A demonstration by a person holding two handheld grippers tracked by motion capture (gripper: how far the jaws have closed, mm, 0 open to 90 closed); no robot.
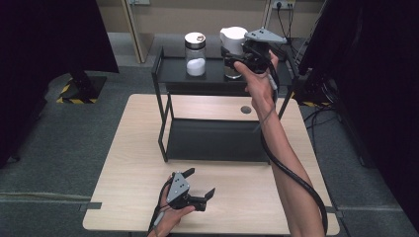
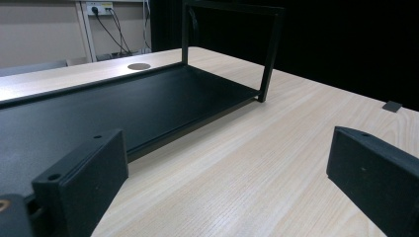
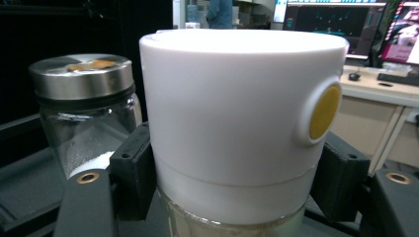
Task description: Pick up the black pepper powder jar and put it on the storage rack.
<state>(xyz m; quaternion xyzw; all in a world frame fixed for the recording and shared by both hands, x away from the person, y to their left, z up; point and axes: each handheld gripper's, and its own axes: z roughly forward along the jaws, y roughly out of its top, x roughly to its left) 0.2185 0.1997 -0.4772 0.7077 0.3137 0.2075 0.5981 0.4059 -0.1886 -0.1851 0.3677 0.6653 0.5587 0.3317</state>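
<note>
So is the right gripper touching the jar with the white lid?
Touching. In the right gripper view, both black jaws of the right gripper press against the sides of the white-lidded jar, with no gap showing.

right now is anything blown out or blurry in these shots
High view: the white-lidded jar is overexposed, its lid edges lost. Right gripper view: that lid's top glares white, and the monitors behind are soft. Left gripper view: the near tool fingers are blurred, the black shelf sharper.

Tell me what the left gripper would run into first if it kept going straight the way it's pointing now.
Probably the black rack. The left gripper rests open just above the wooden table, aimed at the rack's lower shelf, whose front edge crosses its path. Depth is hard to judge, but nothing lies between.
</note>
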